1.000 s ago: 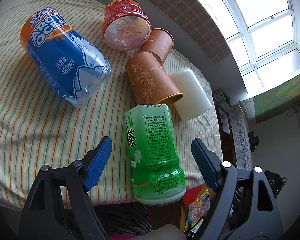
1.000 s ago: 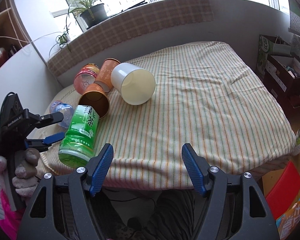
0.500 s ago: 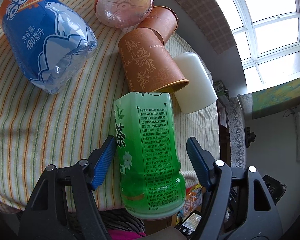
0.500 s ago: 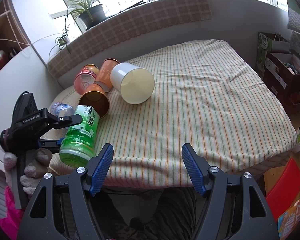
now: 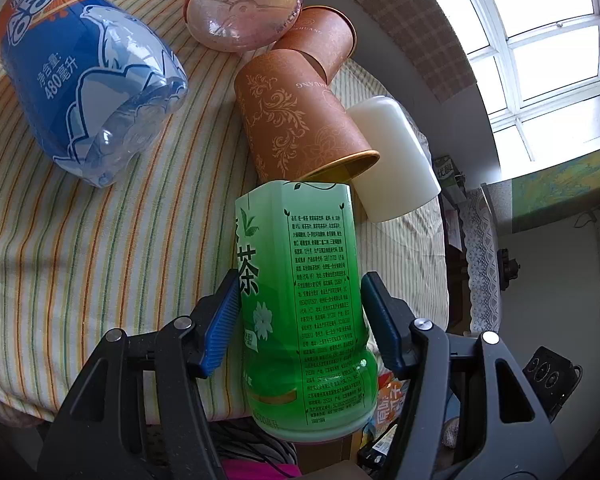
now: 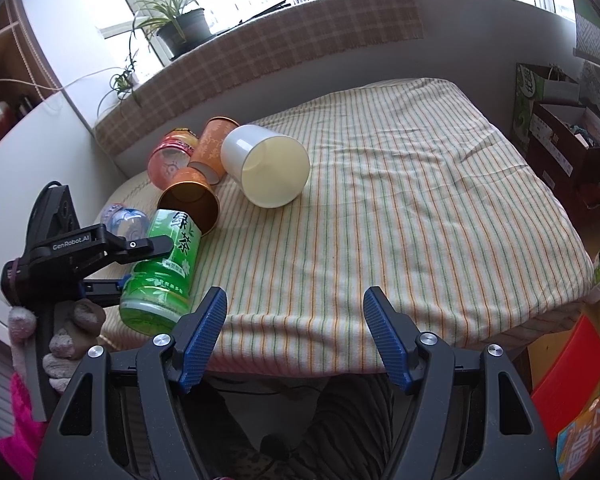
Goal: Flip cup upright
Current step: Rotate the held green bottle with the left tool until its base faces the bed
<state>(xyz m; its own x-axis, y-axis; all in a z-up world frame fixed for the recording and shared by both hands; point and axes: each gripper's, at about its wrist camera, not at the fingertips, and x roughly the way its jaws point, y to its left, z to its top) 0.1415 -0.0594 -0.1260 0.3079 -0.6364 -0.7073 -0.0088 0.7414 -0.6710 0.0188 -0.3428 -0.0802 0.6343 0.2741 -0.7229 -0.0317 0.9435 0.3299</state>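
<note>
A green tea-bottle cup [image 5: 296, 220] lies on its side at the near left edge of the striped table [image 6: 400, 200], its base toward me. My left gripper [image 5: 300, 284] is shut on the green cup [image 6: 168, 264], one blue pad against each side. The right wrist view shows the left gripper [image 6: 144, 264] held by a gloved hand [image 6: 64, 344]. My right gripper [image 6: 295, 300] hangs open in front of the table's near edge, holding nothing.
Beyond the green cup lie a patterned brown cup [image 5: 296, 120], a second brown cup [image 5: 320, 44], a white cup [image 6: 268, 172], a red bottle cup [image 5: 244, 12] and a blue bottle cup [image 5: 88, 80]. Boxes [image 6: 560, 120] stand at the right.
My left gripper moved forward along the green cup and its fingers closed onto the cup's sides. The right gripper stayed where it was, open.
</note>
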